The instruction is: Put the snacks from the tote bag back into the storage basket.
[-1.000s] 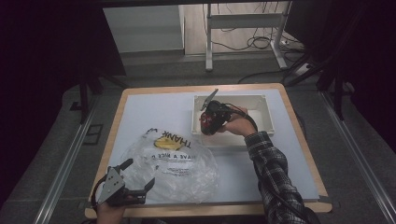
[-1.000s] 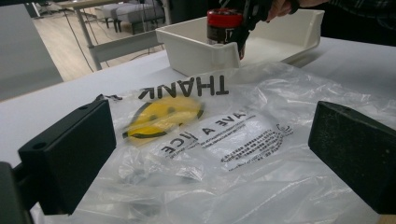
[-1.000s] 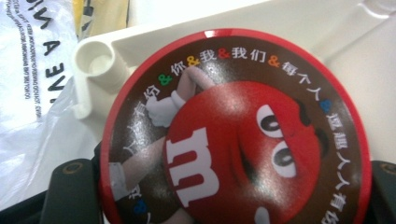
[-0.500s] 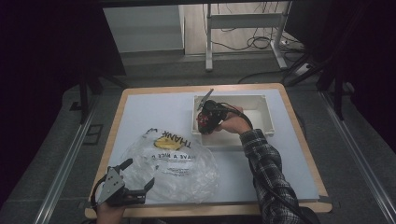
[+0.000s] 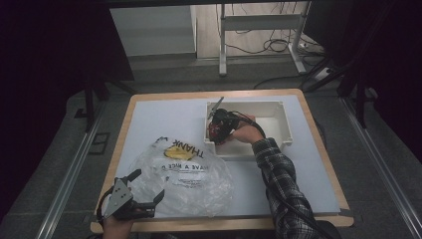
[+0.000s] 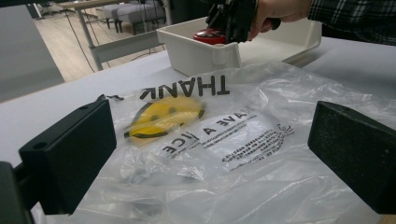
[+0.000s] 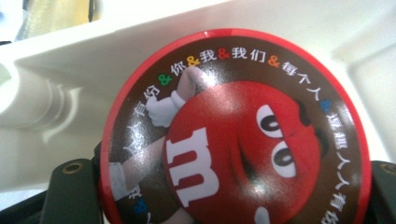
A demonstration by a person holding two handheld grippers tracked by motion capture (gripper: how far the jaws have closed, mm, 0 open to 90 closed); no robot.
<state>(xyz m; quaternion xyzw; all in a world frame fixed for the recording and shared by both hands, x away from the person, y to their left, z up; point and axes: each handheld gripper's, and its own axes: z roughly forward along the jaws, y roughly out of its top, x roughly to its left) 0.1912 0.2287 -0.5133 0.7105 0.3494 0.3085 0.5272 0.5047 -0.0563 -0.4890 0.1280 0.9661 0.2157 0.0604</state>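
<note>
**Right gripper lower in the bin, round tin between its jaws**

Since a second ago the right gripper [image 5: 218,130] has sunk toward the near-left corner of the white rectangular plastic bin [image 5: 283,124]. Its jaws flank a glossy round red-rimmed candy tin [image 7: 236,130], apparently clamped. The left gripper [image 5: 144,188], jaws wide and empty, rests unmoved beside the crinkled clear plastic bag [image 5: 191,174].

A bin [image 5: 282,124] sat at the table's [image 5: 164,114] far right, a tin [image 7: 233,130] inside its left end. A bag [image 5: 184,174] lay near-left of it, the left gripper [image 5: 142,191] at the bag's near-left edge.
</note>
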